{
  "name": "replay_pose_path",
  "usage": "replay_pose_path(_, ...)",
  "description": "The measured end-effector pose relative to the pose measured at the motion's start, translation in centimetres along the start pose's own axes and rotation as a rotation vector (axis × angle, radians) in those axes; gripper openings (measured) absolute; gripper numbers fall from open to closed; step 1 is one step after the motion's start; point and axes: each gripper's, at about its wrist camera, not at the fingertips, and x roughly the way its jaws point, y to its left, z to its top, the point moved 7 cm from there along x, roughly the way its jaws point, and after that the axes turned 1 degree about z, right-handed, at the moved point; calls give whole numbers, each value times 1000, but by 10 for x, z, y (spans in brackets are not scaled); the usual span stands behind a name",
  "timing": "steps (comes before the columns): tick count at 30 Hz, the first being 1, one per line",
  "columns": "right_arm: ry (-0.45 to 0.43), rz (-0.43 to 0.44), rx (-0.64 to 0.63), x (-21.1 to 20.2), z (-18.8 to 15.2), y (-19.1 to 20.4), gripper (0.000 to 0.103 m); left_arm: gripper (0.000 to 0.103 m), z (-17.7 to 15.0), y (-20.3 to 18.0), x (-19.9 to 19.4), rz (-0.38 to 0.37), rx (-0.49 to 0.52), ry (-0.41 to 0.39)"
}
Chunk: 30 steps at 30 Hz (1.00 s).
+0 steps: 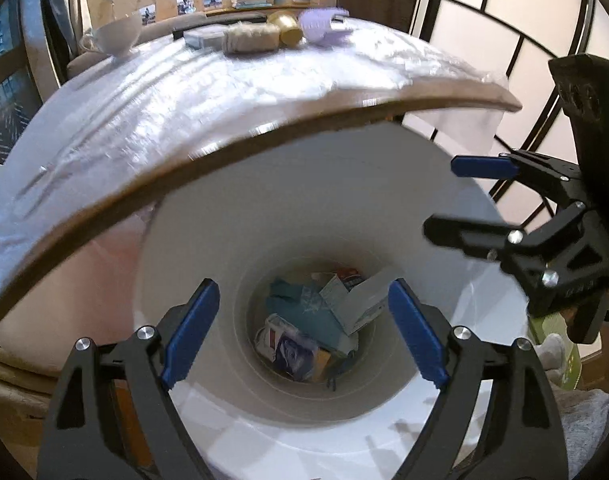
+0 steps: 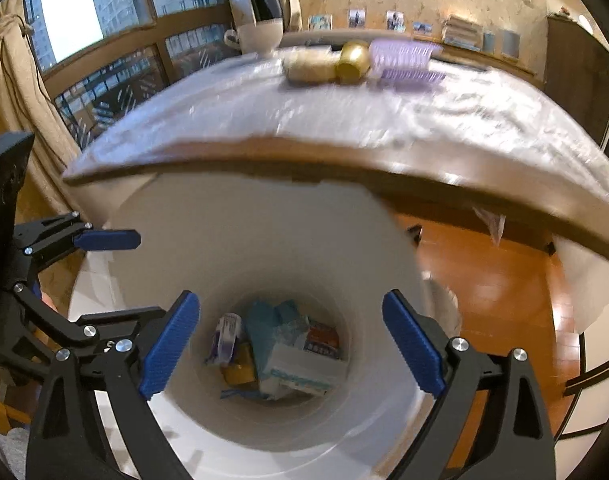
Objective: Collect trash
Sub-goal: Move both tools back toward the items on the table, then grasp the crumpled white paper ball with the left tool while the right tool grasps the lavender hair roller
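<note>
The trash (image 1: 308,328) — a teal piece, white cartons and a blue-and-white packet — lies at the bottom of a white bin (image 1: 208,240), low in the centre of both views. Printing on the cartons is too blurred to read.

The left gripper (image 1: 304,336) points steeply down into the bin's mouth, jaws wide with nothing between them. The right gripper (image 2: 290,348) is angled down the same way, jaws wide and empty; each shows side-on at the other view's edge.

Above the bin runs a table edge (image 2: 344,164) under a shiny cover, bearing a white cup (image 2: 256,38), twine roll (image 2: 308,66), gold cup (image 2: 354,60) and lilac comb (image 2: 404,62). Windows stand upper left in the right view, orange wood floor (image 2: 484,280) at right.
</note>
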Motion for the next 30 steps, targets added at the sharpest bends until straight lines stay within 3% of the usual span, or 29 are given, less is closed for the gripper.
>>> replay_pose_path(4,-118,-70,-1,-24,27,-18,98,89,19,6,-28,7,-3,-93)
replay_pose_path(6,-155,-104,4,-30,42,-31,98,99,33,14,-40,27,-12,-143)
replay_pose_path(8,-196,-135,22,-33,62,-45,98,100,48,21,-48,38,-26,-188)
replay_pose_path(12,-236,-134,81,-28,99,-72,98,100,83,34,-45,40,-44,-223)
replay_pose_path(19,-195,-146,97,19,157,-105,98,100,140,40,-5,70,3,-188)
replay_pose_path(24,-135,-84,151,53,180,-118,98,100,174,47,20,46,2,-173)
replay_pose_path(30,-75,-47,157,82,194,-119,98,100,192,54,48,5,-27,-143)
